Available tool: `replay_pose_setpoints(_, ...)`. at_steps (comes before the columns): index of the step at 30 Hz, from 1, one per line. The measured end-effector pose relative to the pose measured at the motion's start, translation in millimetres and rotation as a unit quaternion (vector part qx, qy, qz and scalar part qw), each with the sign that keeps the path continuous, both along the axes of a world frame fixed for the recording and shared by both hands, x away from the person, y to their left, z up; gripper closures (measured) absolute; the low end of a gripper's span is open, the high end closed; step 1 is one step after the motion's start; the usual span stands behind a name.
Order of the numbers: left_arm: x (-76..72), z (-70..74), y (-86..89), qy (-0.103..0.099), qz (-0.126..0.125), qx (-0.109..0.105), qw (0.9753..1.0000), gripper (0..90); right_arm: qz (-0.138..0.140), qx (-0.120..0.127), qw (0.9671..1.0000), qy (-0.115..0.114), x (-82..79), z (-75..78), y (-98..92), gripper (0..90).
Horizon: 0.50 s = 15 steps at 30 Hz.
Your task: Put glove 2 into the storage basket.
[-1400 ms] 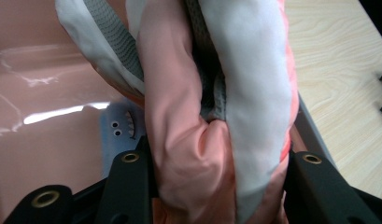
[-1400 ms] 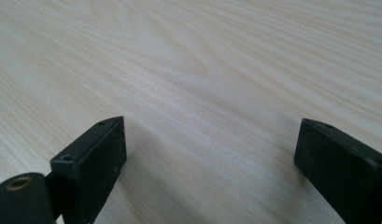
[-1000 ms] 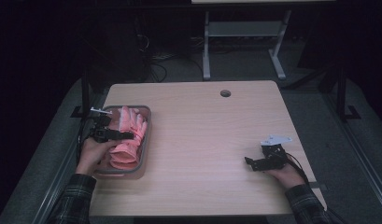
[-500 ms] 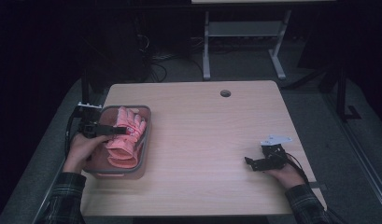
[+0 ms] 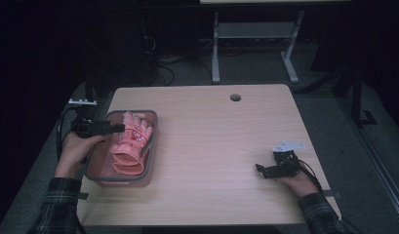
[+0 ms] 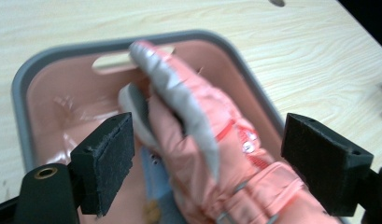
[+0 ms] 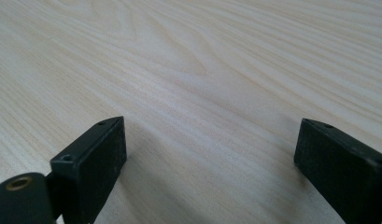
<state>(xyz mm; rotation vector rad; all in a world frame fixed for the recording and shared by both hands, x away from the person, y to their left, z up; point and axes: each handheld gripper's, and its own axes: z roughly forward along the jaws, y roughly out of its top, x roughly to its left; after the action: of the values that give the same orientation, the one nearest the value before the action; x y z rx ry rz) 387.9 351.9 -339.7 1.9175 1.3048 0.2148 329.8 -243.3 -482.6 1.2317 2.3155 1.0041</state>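
Observation:
A pair of pink winter gloves (image 5: 131, 142) lies in a grey tray (image 5: 120, 178) at the table's left side. My left gripper (image 5: 119, 128) hovers over the tray's left rim and points right at the gloves. In the left gripper view the gripper (image 6: 212, 144) is open wide, and a pink glove (image 6: 202, 116) with grey fingertips lies below the jaws, untouched. My right gripper (image 5: 260, 169) rests low near the table's front right. The right gripper (image 7: 207, 158) stands open over bare wood with nothing between its jaws.
The light wooden table (image 5: 221, 141) has a round cable hole (image 5: 235, 97) near its far edge. Beyond it a white metal frame (image 5: 255, 34) stands on the dark floor among cables. The tray (image 6: 48, 56) has a slot handle (image 6: 116, 60) in its far wall.
My left gripper has risen off the gloves and drawn back left toward the tray's rim. The gloves stay in the tray. The right gripper has not moved.

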Motion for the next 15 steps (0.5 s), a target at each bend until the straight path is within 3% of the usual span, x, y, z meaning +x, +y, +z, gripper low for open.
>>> replay_pose_setpoints(4,-0.5,8.0,-14.1,-0.023,-0.017,0.003,0.9996,17.1,0.001,0.001,1.0000,0.000,0.6,-0.1,0.4,8.6)
replay_pose_setpoints(15,-7.2,17.3,-56.9,-0.054,-0.060,-0.002,0.9967,17.1,0.000,0.001,1.0000,0.003,0.7,0.1,0.7,8.6)
